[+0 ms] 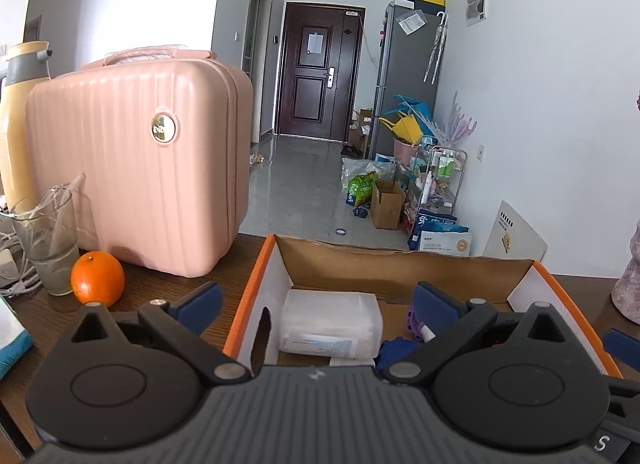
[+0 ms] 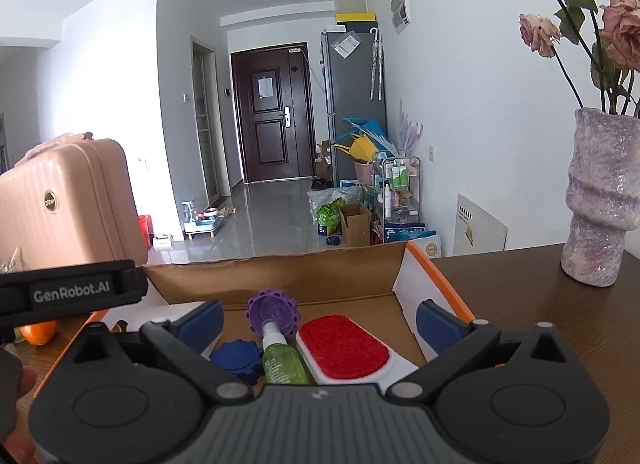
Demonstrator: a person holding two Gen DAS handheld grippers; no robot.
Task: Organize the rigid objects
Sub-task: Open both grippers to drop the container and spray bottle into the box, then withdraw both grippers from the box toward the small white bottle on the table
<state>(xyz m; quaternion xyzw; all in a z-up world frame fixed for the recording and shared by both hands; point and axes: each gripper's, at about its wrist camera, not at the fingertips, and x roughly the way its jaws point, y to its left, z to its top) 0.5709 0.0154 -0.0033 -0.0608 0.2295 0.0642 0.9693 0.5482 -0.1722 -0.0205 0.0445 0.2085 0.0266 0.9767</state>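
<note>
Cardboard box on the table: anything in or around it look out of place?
Inside the orange-rimmed cardboard box nothing looks spilled or damaged. The round orange fruit sits loose on the wooden table, outside the box beside the clear glass cup.

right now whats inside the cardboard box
Inside the cardboard box: a clear plastic case, purple gear, blue gear, green spray bottle and red-faced brush. The near floor is hidden behind the grippers' bodies.
</note>
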